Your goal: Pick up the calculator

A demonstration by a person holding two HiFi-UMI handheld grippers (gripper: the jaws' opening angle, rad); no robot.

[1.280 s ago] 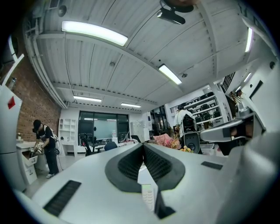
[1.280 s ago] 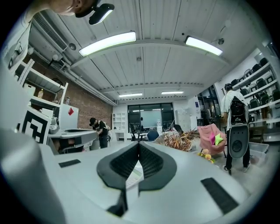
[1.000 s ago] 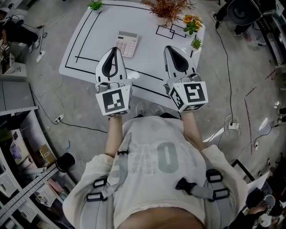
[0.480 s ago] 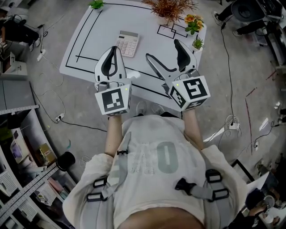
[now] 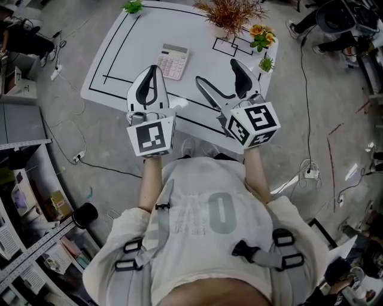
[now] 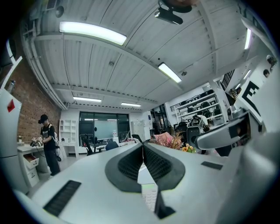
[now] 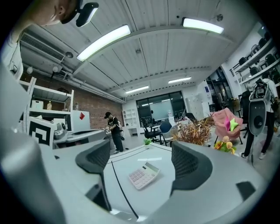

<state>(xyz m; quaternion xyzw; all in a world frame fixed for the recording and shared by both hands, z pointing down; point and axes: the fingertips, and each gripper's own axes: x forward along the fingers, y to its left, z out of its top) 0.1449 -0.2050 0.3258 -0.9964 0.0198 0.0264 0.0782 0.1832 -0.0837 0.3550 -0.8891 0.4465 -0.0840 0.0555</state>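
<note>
A pale pink calculator (image 5: 172,61) lies flat on the white table (image 5: 128,48), inside the black tape lines. In the right gripper view the calculator (image 7: 143,175) shows ahead, between the two spread jaws but well beyond them. My right gripper (image 5: 219,78) hovers over the table's near edge, open, its jaws having just been opening with nothing between them. My left gripper (image 5: 151,73) is shut on nothing, just short of the calculator's near edge. In the left gripper view its pads (image 6: 143,162) meet, and the calculator's keys (image 6: 148,199) peek out below them.
A dried orange plant (image 5: 227,13), a small yellow-flower pot (image 5: 261,34) and two little green plants (image 5: 265,62) (image 5: 133,6) stand along the table's far and right edges. Cables and a power strip (image 5: 308,168) lie on the floor. A person (image 7: 114,131) stands far off.
The right gripper's jaws went from shut to wide open and it shifted slightly forward over the table edge. The left gripper and the calculator stayed put.
</note>
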